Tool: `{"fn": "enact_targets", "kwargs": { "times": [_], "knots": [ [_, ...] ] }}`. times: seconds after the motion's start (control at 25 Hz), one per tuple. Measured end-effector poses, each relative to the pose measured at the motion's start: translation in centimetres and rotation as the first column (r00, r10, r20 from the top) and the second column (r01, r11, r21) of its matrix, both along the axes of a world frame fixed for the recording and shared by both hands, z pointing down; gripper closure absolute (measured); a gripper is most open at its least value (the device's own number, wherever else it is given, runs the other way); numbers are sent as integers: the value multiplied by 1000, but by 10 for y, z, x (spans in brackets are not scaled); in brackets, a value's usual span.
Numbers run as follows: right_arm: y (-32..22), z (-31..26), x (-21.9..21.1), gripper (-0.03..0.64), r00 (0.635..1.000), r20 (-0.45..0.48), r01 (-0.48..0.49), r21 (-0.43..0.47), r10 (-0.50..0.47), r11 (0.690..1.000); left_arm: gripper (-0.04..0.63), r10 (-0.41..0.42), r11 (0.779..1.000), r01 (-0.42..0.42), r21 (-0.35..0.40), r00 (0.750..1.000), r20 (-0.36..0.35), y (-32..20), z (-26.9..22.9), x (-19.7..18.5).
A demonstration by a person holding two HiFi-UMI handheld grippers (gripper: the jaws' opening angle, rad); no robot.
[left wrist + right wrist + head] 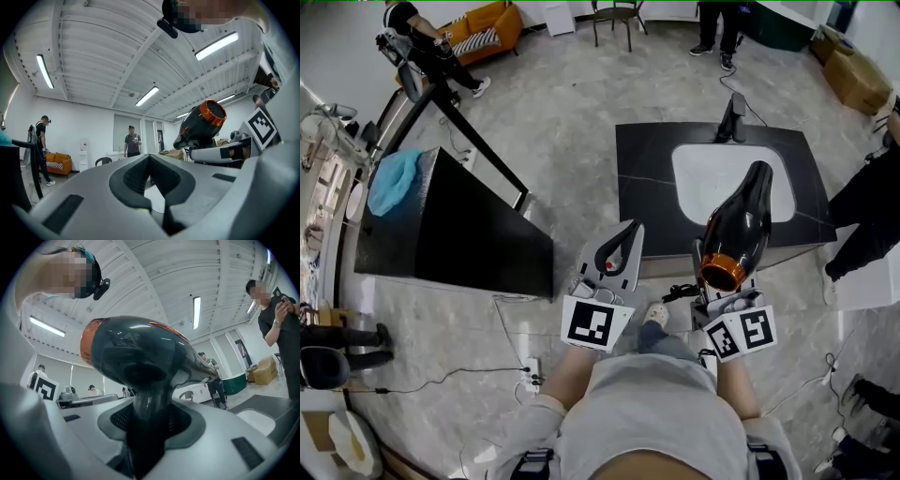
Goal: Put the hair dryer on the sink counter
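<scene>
Our right gripper clamps the hair dryer by its handle, barrel above it, nozzle pointing away (orange rear toward us).

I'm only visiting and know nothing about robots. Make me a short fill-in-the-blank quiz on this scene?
1. The right gripper grips the hair dryer by its ____.
2. The band at the dryer's rear end is coloured ____.
3. The left gripper holds ____.
4. The white sink is set in a ____ counter.

Missing words: handle; orange; nothing; black.
</scene>
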State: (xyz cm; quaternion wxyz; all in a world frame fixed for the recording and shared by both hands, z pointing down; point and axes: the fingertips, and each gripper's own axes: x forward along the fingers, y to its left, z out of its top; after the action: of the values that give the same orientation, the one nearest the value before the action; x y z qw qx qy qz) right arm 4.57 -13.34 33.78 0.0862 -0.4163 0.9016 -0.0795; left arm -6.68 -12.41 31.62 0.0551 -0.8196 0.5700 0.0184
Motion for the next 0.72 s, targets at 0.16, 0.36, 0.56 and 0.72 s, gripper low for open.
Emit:
{"fn": "enact_targets", "kwargs": {
  "times": [0.16, 0.36, 0.56, 0.72],
  "knots": [
    [-31, -2, -4, 445, 1000, -11, 22, 1, -22, 1000, 592, -9, 1000, 9, -7, 1000, -4, -30, -2, -1],
    [-59, 4, -9, 445, 999, -22, 49, 3, -49, 999, 592, -32, 999, 32, -2, 999, -11, -55, 2, -5],
    [-77, 12, -13, 445, 997, -23, 72, -12, -72, 997, 592, -49, 999, 49, -22, 999, -8, -71, 12, -9],
    [-86, 15, -20, 445, 997, -19, 74, -26, -75, 997, 592, -51, 998, 51, -31, 999, -12, -81, 13, -14]
  ]
}}
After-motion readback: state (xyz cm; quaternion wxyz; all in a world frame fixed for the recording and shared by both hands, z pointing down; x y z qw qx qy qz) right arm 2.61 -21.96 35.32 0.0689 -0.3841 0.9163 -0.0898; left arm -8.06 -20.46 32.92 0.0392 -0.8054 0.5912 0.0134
